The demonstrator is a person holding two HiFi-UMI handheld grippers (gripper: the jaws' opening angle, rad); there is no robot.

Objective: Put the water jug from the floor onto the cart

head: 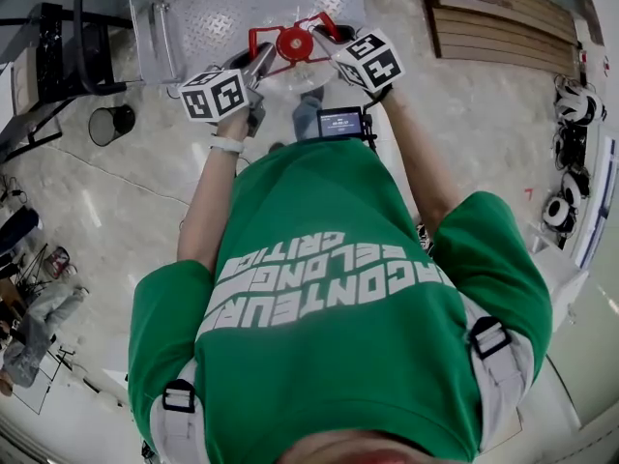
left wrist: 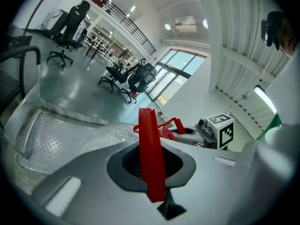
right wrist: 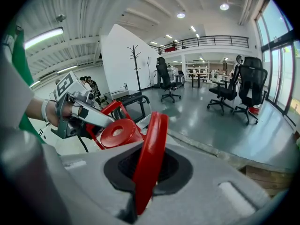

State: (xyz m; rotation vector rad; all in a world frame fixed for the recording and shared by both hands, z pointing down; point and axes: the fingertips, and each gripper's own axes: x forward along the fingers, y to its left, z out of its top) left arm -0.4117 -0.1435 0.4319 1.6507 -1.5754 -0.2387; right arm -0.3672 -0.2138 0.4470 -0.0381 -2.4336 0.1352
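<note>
Head view, left gripper (head: 262, 59), right gripper (head: 326, 40) clamping jug (head: 294, 45)

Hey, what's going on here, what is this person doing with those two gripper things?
A person in a green sweatshirt is carrying a water jug by its red handle with two tools. The left hand-held gripper and the right hand-held gripper are each clamped shut on a strap of that handle. The jug sits between them at the near edge of the cart; whether it already rests on the metal platform isn't clear.
</note>
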